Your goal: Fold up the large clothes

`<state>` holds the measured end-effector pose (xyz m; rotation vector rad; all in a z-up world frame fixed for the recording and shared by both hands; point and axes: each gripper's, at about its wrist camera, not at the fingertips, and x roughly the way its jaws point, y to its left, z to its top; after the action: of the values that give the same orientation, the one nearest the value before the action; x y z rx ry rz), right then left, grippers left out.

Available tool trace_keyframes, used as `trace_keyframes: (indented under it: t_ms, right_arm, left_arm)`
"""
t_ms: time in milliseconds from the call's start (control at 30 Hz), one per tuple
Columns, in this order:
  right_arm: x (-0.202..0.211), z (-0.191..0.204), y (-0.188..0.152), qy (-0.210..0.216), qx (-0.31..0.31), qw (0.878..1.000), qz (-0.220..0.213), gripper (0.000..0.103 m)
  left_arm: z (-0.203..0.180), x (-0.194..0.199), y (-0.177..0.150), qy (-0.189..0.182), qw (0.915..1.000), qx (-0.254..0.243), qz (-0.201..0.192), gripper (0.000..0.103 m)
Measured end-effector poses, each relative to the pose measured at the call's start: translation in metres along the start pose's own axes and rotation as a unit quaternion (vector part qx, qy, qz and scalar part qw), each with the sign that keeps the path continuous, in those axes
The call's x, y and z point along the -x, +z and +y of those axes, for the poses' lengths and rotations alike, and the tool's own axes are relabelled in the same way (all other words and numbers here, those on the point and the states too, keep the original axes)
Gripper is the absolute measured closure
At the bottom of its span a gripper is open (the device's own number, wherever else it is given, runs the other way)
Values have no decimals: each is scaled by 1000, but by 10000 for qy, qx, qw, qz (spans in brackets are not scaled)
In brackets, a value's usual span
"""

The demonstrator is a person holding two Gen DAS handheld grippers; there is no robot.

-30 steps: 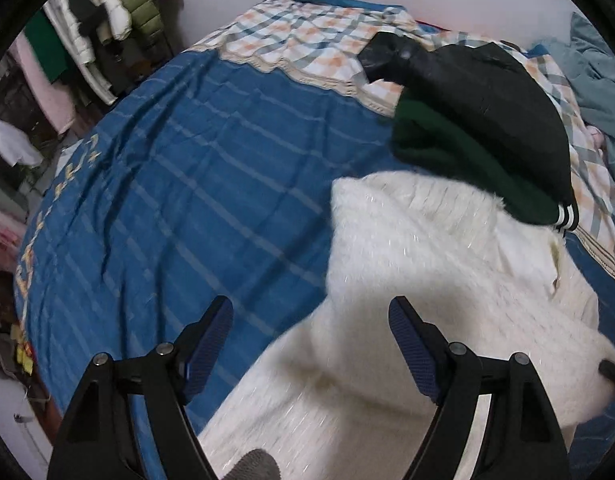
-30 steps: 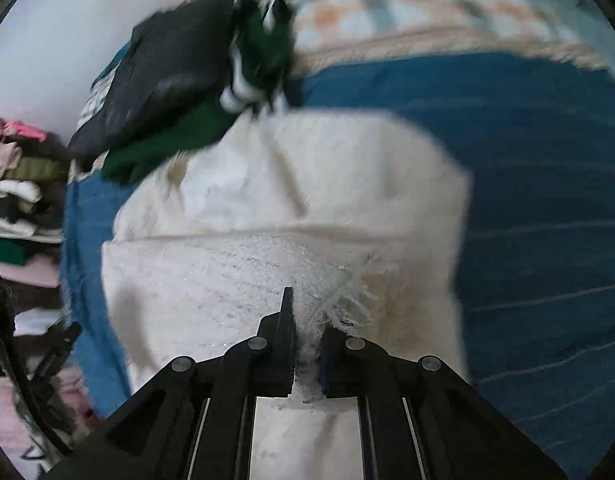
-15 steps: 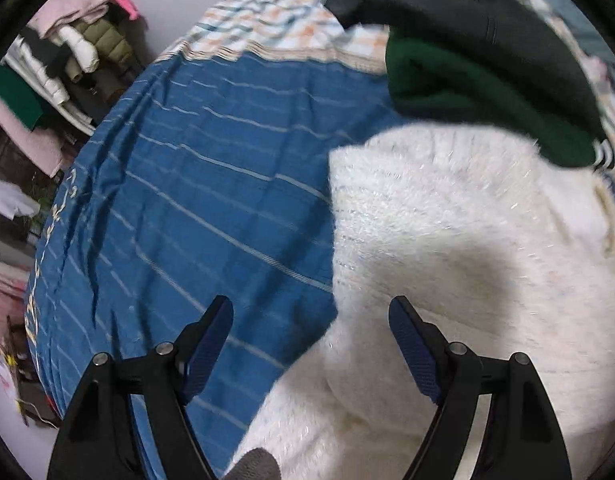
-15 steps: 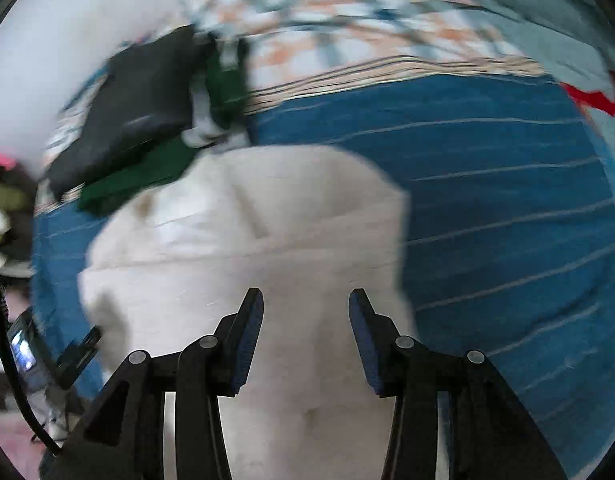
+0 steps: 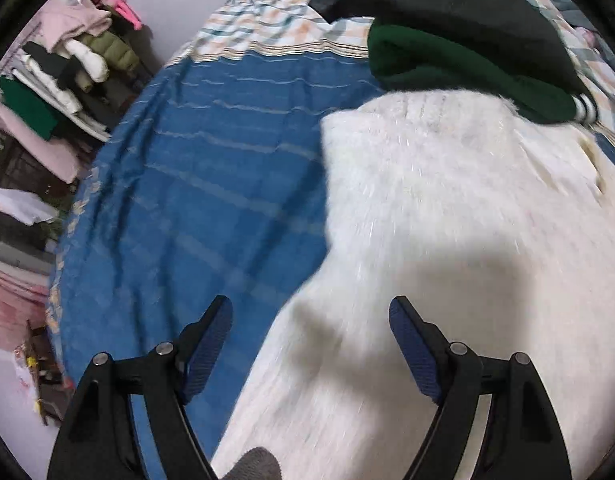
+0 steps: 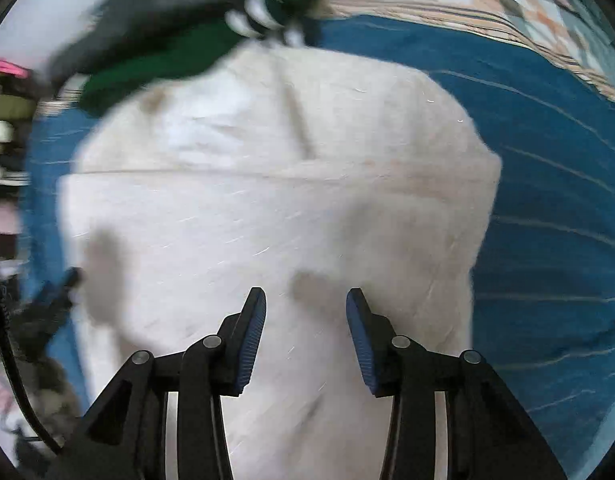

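A fluffy white sweater [image 5: 447,208] lies partly folded on a blue striped bedspread [image 5: 211,184]; it also fills the right wrist view [image 6: 275,200]. My left gripper [image 5: 309,338] is open and empty, just above the sweater's left edge. My right gripper [image 6: 305,320] is open and empty, over the sweater's near part. A fold line runs across the sweater in the right wrist view.
A folded stack with a dark green garment [image 5: 447,68] under a black one [image 5: 459,4] sits beyond the sweater, touching its far edge; it shows blurred in the right wrist view [image 6: 167,52]. A checked blanket [image 5: 267,32] lies further back. Shelves of clothes [image 5: 59,80] stand left of the bed.
My right gripper was shut on the sweater's fringe edge; it let go, opened and now hovers over the sweater. My left gripper stayed open and moved closer to the sweater.
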<state>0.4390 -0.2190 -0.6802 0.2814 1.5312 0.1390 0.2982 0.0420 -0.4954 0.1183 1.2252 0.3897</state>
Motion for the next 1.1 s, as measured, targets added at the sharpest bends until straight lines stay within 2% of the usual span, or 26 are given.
trace_keyframes:
  t_ms: [100,167,233,300,333,367,433,500,533,567,600,667,767,800,967,1033,1100]
  right_arm:
    - [26,-14,-31,410,27,9991,83,55]
    - [34,-34,-55,535,-48,9983,211,54]
    - [32,-56,-82,642,-148,9971,387,54]
    - [34,-90,-106,680,-234,9958,572,54]
    - [30,-99,-115,648,-253,9957,618,54]
    - [26,-112,-124,597,-282,9954,699,54]
    - [20,-143,-140,473,-357,9945,864,54]
    - [13,-171,-151,403,-430,9933,996,54]
    - [9,-180,-154,415,-475,9924,1054,54]
    - [5,-189,-156,431,-524,9915,1110,54]
    - [1,-198,-159,431,-556,9906,1174,54]
    - [-4,-211,-164,435,-572,9897,1235,54]
    - [-12,-220,-166,462,-537,9894,1269,54]
    - [-10,-219,-165,494,-524,9893,1270,54]
    - [-12,-214,-152,608,-335,9902,1212,54]
    - [-10,-214,-137,719,-386,9906,1095,54]
    - [-4,-215,-117,997,-471,9898,900,51]
  left_arm:
    - [-2,35,-45,-18,9995,151,261,23]
    - [-12,50,-75,-297,9973,373,566,23]
    - [-32,59,-106,-825,9905,599,921,23]
    - [-53,60,-137,-1419,9764,929,1340,23]
    - [-61,59,-151,-1705,9661,1179,1537,23]
    - [-65,57,-157,-1843,9601,1337,1622,24]
    - [-76,48,-179,-2272,9380,1831,1871,26]
    - [-86,40,-189,-2240,9334,1998,1969,26]
    - [-91,38,-192,-2221,9353,1999,1896,38]
    - [-92,37,-193,-2200,9378,1961,1837,72]
    - [-97,36,-192,-2191,9413,1855,1778,82]
    - [-97,45,-189,-2069,9508,1711,1544,91]
    - [-86,61,-183,-1754,9657,1513,1177,100]
    - [-81,61,-183,-1626,9686,1493,1140,100]
    - [-69,29,-196,-1324,9664,1519,1595,100]
    - [-66,40,-195,-1152,9711,1481,1473,95]
    - [-66,60,-189,-645,9810,1366,1218,95]
